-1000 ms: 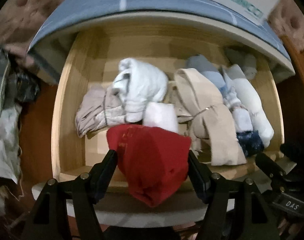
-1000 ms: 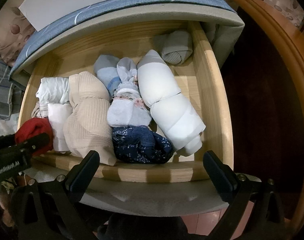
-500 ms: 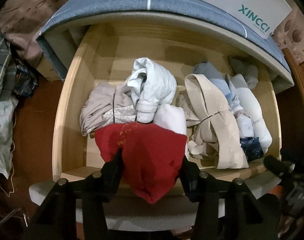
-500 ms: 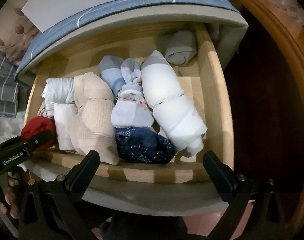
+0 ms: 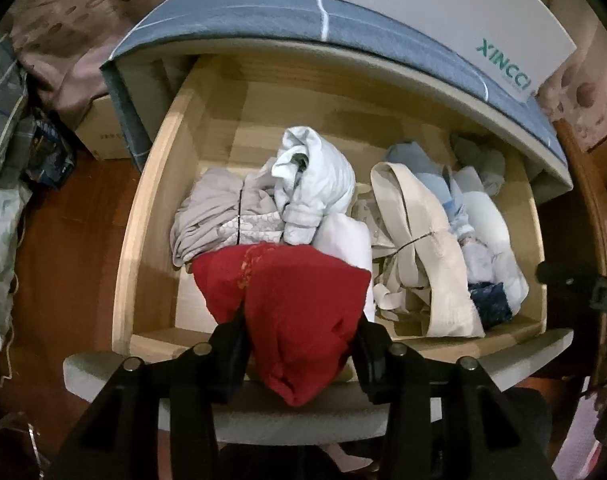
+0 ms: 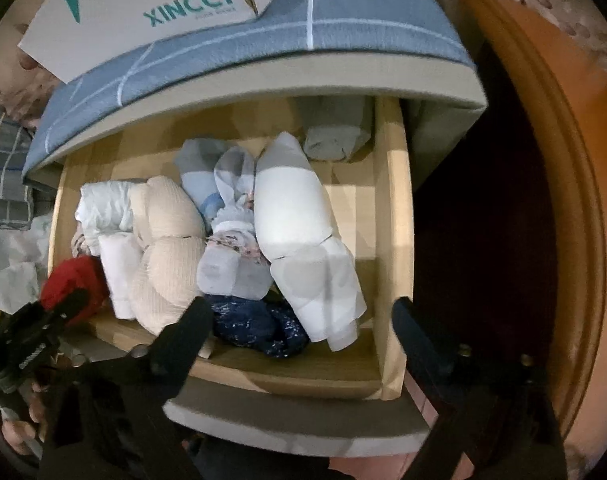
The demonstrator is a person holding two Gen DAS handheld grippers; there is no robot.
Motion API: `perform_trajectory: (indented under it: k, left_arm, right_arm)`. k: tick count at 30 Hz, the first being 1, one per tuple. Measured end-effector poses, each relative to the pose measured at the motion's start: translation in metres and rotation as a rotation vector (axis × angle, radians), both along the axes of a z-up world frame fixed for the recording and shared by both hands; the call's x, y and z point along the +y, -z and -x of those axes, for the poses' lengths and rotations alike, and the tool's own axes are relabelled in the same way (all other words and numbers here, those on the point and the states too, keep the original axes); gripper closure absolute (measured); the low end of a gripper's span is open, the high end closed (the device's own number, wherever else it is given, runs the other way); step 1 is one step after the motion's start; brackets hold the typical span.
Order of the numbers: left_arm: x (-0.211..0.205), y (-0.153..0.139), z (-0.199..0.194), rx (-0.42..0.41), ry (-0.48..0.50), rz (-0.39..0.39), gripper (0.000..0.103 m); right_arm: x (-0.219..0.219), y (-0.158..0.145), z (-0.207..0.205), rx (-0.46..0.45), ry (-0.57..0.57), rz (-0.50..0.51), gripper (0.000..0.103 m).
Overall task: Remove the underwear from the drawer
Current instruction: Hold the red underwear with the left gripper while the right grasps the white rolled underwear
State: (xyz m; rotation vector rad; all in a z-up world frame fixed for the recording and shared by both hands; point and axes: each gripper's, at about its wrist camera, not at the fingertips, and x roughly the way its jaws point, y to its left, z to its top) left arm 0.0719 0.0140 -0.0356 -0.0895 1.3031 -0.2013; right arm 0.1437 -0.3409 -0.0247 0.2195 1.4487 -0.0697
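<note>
Left gripper [image 5: 299,332] fingers closing, pinching red underwear [image 5: 291,304]; right gripper [image 6: 299,320] closing (empty), pointing down.

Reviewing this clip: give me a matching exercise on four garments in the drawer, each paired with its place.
Things:
1. red underwear
2. navy garment
3. white roll
4. grey bundle

Places:
A. back right corner of the drawer
B. between the left gripper's closing jaws
C. front of the drawer, below the right gripper
D. lying lengthwise along the right side

Pairs: 1-B, 2-C, 3-D, 4-A
</note>
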Motion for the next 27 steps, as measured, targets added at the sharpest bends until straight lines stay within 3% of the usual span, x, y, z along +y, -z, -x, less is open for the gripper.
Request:
perform_trajectory:
  k: [6, 16, 27]
  left_arm:
    - [0.006, 0.0, 0.0, 0.001, -0.016, 0.044, 0.059]
    - [0.004, 0.001, 0.0, 0.001, -0.005, 0.038, 0.059]
    - [0.003, 0.002, 0.0, 0.007, -0.005, 0.042, 0.059]
  right_arm:
    - [0.009, 0.018, -0.016, 0.041, -0.054, 0.02, 0.038]
    - [0.025, 0.052, -0.035, 0.08, -0.125, 0.148, 0.044]
    - [0.041, 0.088, -0.044, 0.121, -0.182, 0.214, 0.045]
